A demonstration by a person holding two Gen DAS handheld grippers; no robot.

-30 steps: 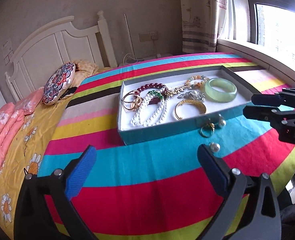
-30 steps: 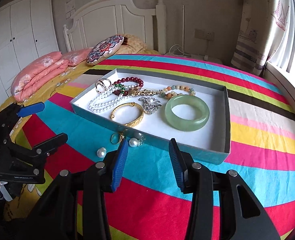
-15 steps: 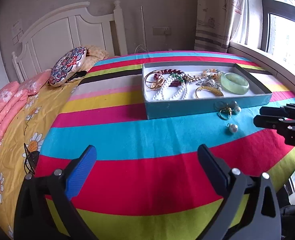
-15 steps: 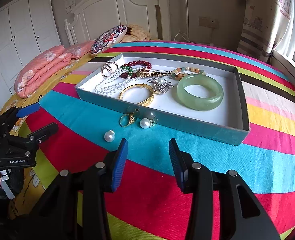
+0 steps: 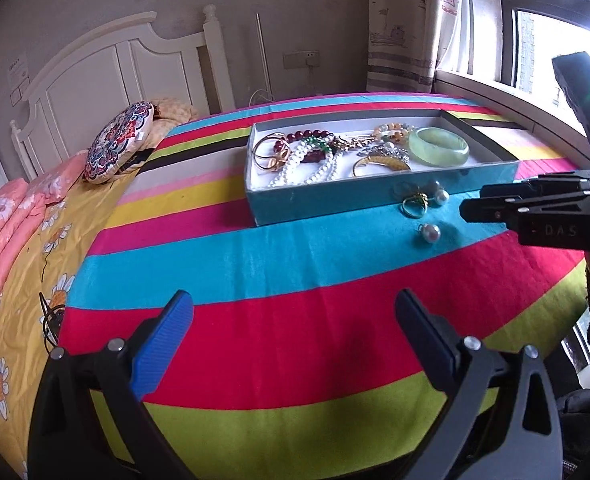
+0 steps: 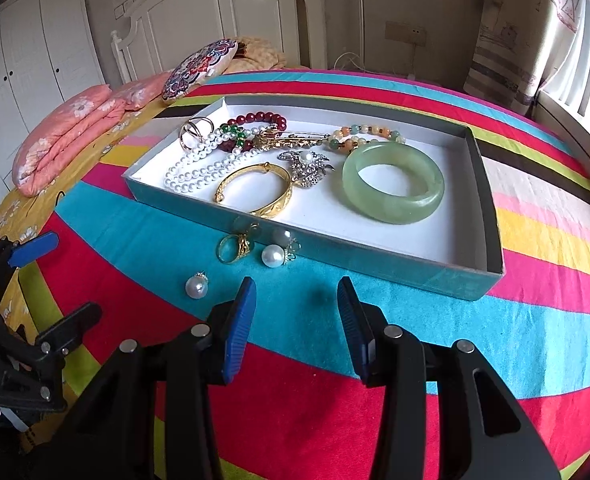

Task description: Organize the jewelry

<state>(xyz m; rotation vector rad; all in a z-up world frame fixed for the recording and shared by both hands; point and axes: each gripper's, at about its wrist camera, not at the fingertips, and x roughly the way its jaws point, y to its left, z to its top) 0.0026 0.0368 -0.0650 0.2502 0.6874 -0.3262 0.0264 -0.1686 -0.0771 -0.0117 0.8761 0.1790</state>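
A teal jewelry box (image 6: 375, 258) (image 5: 335, 200) on the striped cloth holds a green jade bangle (image 6: 393, 183), a gold bangle (image 6: 261, 190), a pearl necklace (image 6: 199, 170), a brooch and bead bracelets. On the cloth in front of the box lie a gold ring (image 6: 233, 246) (image 5: 414, 205), a pearl earring (image 6: 274, 256) and a second pearl earring (image 6: 196, 286) (image 5: 430, 232). My right gripper (image 6: 295, 294) is open and empty, hovering just short of these loose pieces. My left gripper (image 5: 293, 314) is open and empty, further back over the red stripe.
The striped cloth covers a round table (image 5: 255, 264) beside a bed with a yellow flowered sheet (image 5: 19, 280), pink folded quilts (image 6: 67, 132) and a round patterned cushion (image 5: 119, 142). A window sill (image 5: 495, 92) runs along the right.
Both grippers drew back from the box then the right one moved in closer toward the loose ring and pearls. The left gripper swung left. Both stayed open.
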